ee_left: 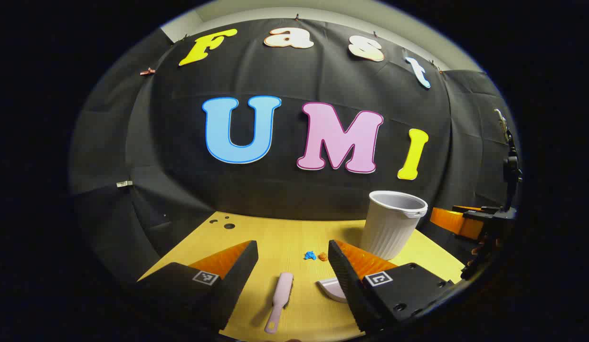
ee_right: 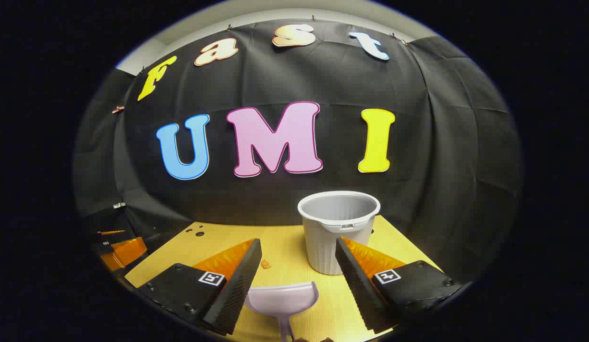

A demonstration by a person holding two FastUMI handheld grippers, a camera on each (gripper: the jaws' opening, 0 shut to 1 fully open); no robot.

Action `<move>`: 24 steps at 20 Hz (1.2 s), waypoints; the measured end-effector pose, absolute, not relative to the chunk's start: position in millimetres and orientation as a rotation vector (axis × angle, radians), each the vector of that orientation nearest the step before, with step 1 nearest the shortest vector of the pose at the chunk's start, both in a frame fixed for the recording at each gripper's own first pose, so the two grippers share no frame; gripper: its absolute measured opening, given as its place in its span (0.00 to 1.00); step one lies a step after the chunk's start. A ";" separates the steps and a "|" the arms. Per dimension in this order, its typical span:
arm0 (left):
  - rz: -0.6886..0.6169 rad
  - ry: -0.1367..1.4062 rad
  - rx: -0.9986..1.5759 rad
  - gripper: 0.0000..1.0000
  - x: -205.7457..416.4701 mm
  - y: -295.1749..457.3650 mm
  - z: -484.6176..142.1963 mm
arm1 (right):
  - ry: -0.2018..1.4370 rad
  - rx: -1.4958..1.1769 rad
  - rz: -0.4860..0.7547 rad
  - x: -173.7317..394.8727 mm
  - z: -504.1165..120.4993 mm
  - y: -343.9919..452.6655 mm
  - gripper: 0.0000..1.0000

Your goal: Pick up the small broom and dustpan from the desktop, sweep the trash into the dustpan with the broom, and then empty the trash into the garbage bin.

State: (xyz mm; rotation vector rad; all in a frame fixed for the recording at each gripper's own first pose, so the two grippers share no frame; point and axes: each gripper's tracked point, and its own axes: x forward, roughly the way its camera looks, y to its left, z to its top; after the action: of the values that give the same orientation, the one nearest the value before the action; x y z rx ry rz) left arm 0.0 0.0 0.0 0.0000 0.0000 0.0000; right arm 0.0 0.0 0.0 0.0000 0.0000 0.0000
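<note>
A small pink broom [ee_left: 280,300] lies flat on the yellow desktop [ee_left: 280,237], between the open fingers of my left gripper [ee_left: 292,251] and below them. Blue and orange trash bits [ee_left: 315,256] rest just beyond it. A pale lilac dustpan [ee_right: 282,299] lies between the open fingers of my right gripper [ee_right: 298,249], its handle toward the camera; its edge also peeks out as the dustpan [ee_left: 331,287] beside my left gripper's right finger. The grey ribbed garbage bin [ee_right: 338,230] stands upright behind the dustpan. An orange trash bit [ee_right: 265,263] lies left of the bin.
The other gripper [ee_left: 470,221] hangs at the far right of the left gripper view, off the table edge. Dark holes [ee_left: 223,222] mark the desktop's far left corner. The black cloth wall stands close behind the table.
</note>
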 end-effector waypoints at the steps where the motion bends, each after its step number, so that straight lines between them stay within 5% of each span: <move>1: 0.004 0.006 0.002 0.96 0.5 0.5 -1.4 | 0.012 -0.003 0.004 1.2 -2.6 -0.8 0.98; 24: 0.019 0.303 -0.036 0.96 29.3 26.7 -92.5 | 0.158 -0.023 0.064 20.3 -44.5 3.1 0.98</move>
State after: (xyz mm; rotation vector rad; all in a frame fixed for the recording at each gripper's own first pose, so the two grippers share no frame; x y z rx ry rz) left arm 29.3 26.7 -92.5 -0.0364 0.3030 0.0194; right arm 20.3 3.1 -44.5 -0.0229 0.1578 0.0642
